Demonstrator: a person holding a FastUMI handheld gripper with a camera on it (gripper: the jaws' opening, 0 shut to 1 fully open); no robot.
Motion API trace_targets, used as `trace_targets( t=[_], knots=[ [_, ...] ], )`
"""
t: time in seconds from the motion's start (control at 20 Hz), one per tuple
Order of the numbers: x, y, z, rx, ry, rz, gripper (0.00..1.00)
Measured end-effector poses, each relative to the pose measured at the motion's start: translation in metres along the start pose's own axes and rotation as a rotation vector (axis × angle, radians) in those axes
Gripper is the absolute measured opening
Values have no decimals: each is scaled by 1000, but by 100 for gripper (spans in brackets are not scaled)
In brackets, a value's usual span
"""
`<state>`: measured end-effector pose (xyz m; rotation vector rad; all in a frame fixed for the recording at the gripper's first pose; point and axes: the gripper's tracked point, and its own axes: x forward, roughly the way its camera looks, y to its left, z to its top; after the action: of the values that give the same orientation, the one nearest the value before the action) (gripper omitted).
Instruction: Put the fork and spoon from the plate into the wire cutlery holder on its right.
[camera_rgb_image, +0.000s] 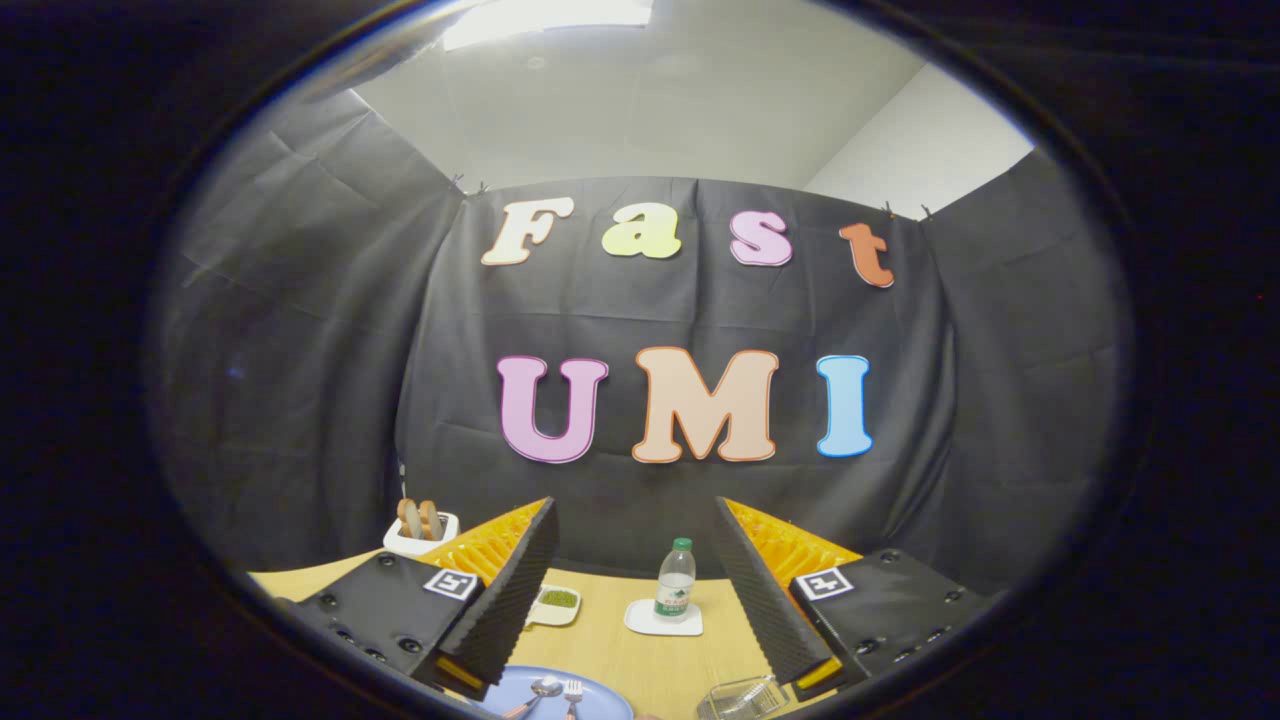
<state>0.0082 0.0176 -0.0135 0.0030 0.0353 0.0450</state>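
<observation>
Jaws spread wide, my gripper (635, 590) holds nothing — below, a fork (572, 694) and spoon (541, 691) lie on a blue plate (600, 700), wire cutlery holder (742, 697) just right.

one fork (572, 692), one spoon (541, 692), one bottle (676, 580)

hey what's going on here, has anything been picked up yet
Nothing is picked up yet. A hand-held gripper hangs above a wooden table, its fingers wide open and holding nothing. Below them, the fork and spoon lie side by side on a blue plate. The wire cutlery holder sits to the plate's right. Farther back are a water bottle on a white coaster, a small dish of something green and a white container.
</observation>
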Motion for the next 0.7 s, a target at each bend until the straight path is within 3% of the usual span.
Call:
trace_targets(
  t=[0.35,0.7],
  knots=[
    [1,4,-7,4,16,19,98],
    [3,21,-49,-42,126,71,98]
  ],
)
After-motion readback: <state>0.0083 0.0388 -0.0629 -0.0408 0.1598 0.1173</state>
